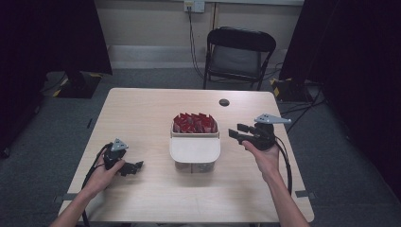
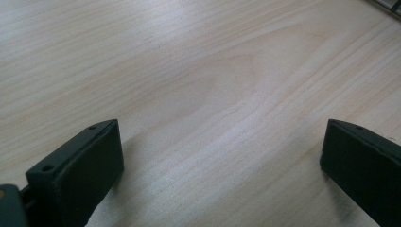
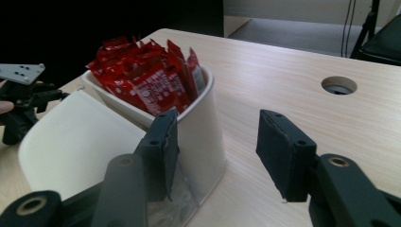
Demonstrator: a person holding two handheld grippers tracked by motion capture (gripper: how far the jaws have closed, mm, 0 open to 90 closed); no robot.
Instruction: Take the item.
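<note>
A white container (image 1: 195,150) stands at the table's middle, its back compartment packed with several red sachets (image 1: 194,123). In the right gripper view the red sachets (image 3: 147,80) stand upright in the white container (image 3: 203,137). My right gripper (image 1: 239,133) hovers open just right of the container, jaws pointing left at it, nothing between them. My right gripper (image 3: 215,151) has its left jaw in front of the container's wall. My left gripper (image 1: 132,168) rests low on the table at the front left, open and empty. In its own view my left gripper (image 2: 220,165) looks down on bare wood.
The light wooden table (image 1: 142,113) has a round cable hole (image 1: 224,102) behind the container. A black folding chair (image 1: 239,54) stands beyond the far edge. Dark curtains hang at both sides. The other gripper (image 3: 21,101) appears at the left of the right gripper view.
</note>
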